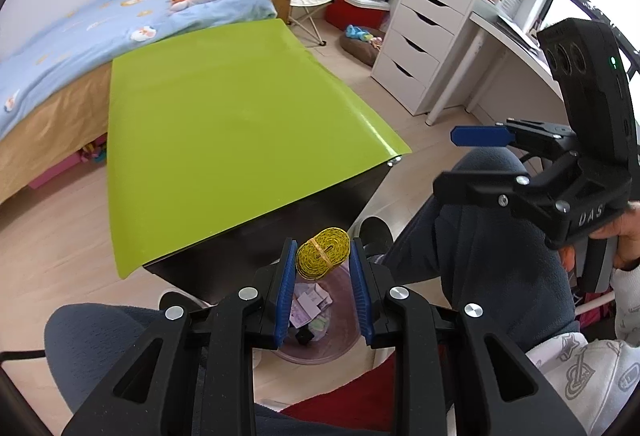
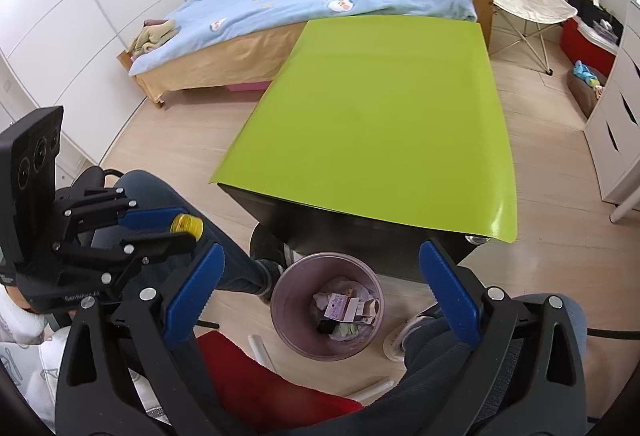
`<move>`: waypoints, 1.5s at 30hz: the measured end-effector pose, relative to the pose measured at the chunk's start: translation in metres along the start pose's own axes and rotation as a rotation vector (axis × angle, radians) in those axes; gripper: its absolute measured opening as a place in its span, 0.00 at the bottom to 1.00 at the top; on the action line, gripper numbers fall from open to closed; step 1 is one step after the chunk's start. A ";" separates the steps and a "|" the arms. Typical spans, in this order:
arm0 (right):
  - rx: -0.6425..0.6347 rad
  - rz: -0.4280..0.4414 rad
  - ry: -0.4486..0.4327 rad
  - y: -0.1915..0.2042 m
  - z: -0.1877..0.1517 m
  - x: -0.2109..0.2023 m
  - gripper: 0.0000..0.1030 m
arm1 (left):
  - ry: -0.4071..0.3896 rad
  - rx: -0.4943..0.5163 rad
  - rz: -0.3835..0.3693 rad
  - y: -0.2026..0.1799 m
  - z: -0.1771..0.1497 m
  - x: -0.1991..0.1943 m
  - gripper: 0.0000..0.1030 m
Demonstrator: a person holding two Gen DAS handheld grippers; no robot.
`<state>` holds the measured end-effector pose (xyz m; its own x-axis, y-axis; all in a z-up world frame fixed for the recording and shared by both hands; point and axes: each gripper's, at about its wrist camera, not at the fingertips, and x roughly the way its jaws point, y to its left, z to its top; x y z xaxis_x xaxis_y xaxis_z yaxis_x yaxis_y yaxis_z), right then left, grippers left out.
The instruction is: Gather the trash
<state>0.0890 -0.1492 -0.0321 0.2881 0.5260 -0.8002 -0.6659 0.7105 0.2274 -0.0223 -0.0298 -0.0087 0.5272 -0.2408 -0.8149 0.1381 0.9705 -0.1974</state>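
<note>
The tape is a flat yellow coil bound across its middle by a thin band, with fine dark markings along its edge. The left gripper is clenched on it, the blue pads pressing both sides, and holds it in the air above the bin, beside the near edge of the green table. In the right wrist view the tape shows only as a yellow end poking past the left gripper's fingers.

The right gripper is released, jaws spread wide with nothing between them (the bin lies below the gap).

The bin is translucent pink and holds crumpled paper, cards and a dark item that cannot be identified. In the left wrist view the gripper body hides much of the bin. The tape's markings are too small to read.
</note>
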 end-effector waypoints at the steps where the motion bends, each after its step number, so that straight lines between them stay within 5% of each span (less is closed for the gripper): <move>1: 0.005 -0.002 -0.002 -0.001 0.000 -0.001 0.94 | 0.003 0.004 -0.003 -0.001 0.000 0.001 0.28; 4: 0.012 -0.004 -0.007 -0.003 -0.002 -0.002 0.94 | 0.003 0.010 -0.002 -0.003 0.000 0.003 0.61; 12: 0.018 -0.009 -0.012 -0.004 -0.004 -0.003 0.94 | -0.028 -0.034 0.041 0.005 0.001 0.000 0.92; 25: 0.009 -0.047 -0.020 0.002 0.007 -0.003 0.97 | -0.103 -0.095 0.087 0.022 0.014 -0.017 0.93; 45: -0.032 -0.075 -0.121 0.010 0.084 -0.014 0.97 | -0.199 -0.102 0.112 0.049 0.074 -0.033 0.93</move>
<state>0.1362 -0.1106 0.0279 0.4174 0.5258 -0.7412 -0.6606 0.7356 0.1498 0.0294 0.0252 0.0488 0.6903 -0.1185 -0.7138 -0.0110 0.9847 -0.1741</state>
